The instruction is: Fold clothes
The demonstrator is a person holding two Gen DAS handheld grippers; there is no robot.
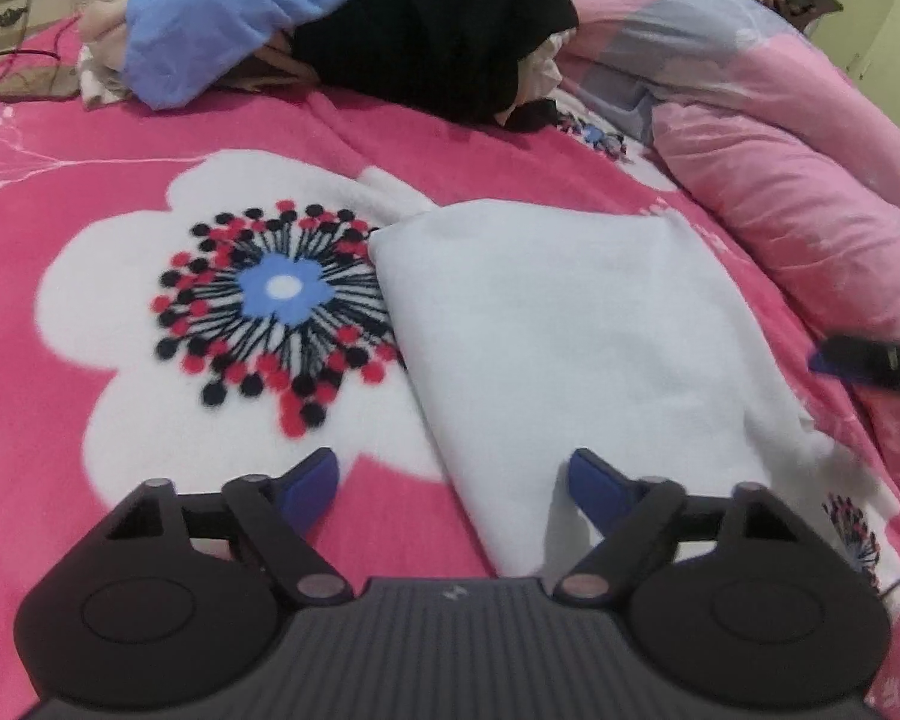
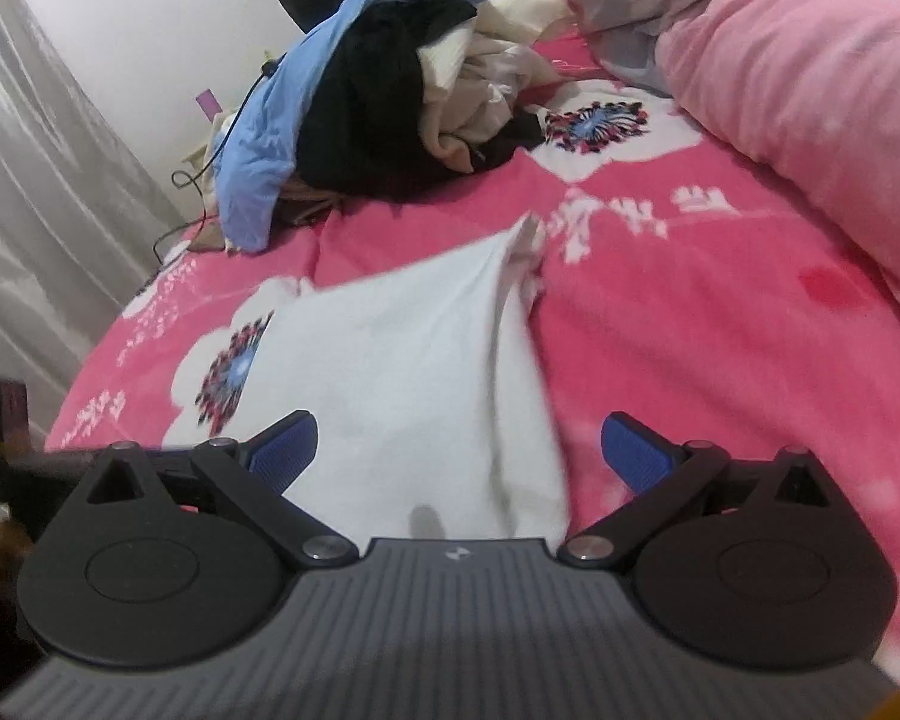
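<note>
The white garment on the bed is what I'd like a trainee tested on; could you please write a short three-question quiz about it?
1. True or false: the white garment lies spread flat on the pink floral blanket.
2. The left gripper has its jaws: A) shut on the garment, B) open over the garment's near left edge, C) shut on nothing.
3. Fill in: the pile of unfolded clothes beyond the garment has a light ____ piece draped over a black one.

Key: 1 true; 2 B; 3 blue.
</note>
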